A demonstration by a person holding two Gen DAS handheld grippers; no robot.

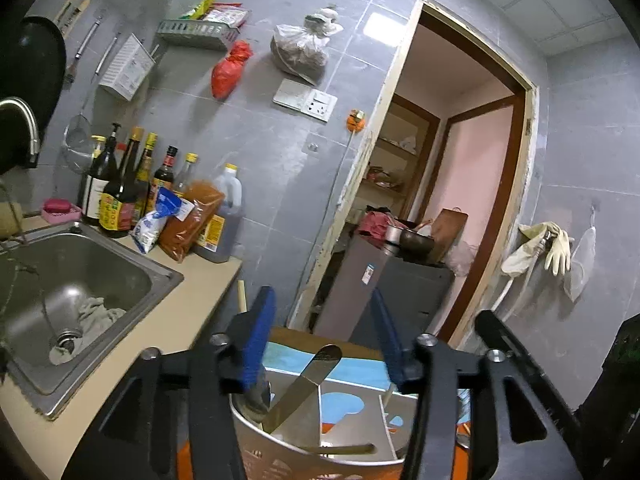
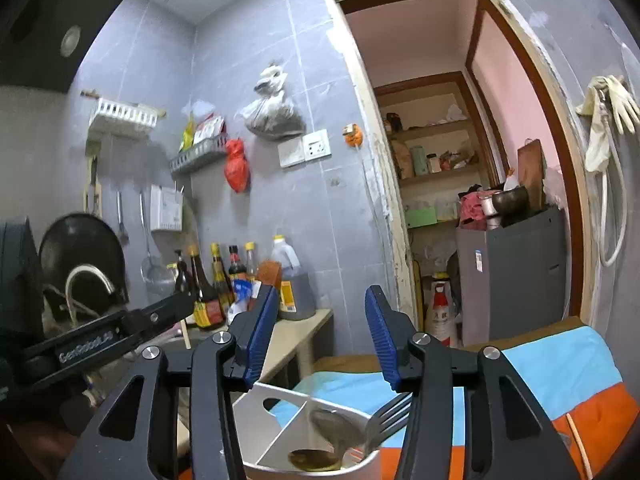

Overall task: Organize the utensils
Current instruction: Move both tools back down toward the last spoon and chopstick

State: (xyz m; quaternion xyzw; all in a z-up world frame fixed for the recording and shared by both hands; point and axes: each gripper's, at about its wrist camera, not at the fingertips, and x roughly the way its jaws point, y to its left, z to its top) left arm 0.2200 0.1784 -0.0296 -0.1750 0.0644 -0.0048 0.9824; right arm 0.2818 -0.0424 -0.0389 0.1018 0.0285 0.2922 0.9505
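Note:
A white utensil holder (image 1: 280,454) with inner dividers stands on a blue and orange cloth. It shows in the right wrist view (image 2: 280,412) too. In it I see a flat steel handle (image 1: 308,384), spoons (image 2: 332,432) and a fork (image 2: 386,416). A chopstick (image 1: 344,449) lies across its rim. My left gripper (image 1: 324,320) is open and empty, just above the holder. My right gripper (image 2: 320,320) is open and empty, above the holder's near side. Another chopstick (image 2: 576,440) lies on the cloth at the right.
A steel sink (image 1: 80,276) with a rag sits left of the holder. Sauce bottles (image 1: 120,184) and bags stand on the counter by the wall. A doorway (image 1: 460,180) with a grey cabinet (image 1: 384,292) is ahead. The left gripper's arm (image 2: 104,336) crosses the right wrist view.

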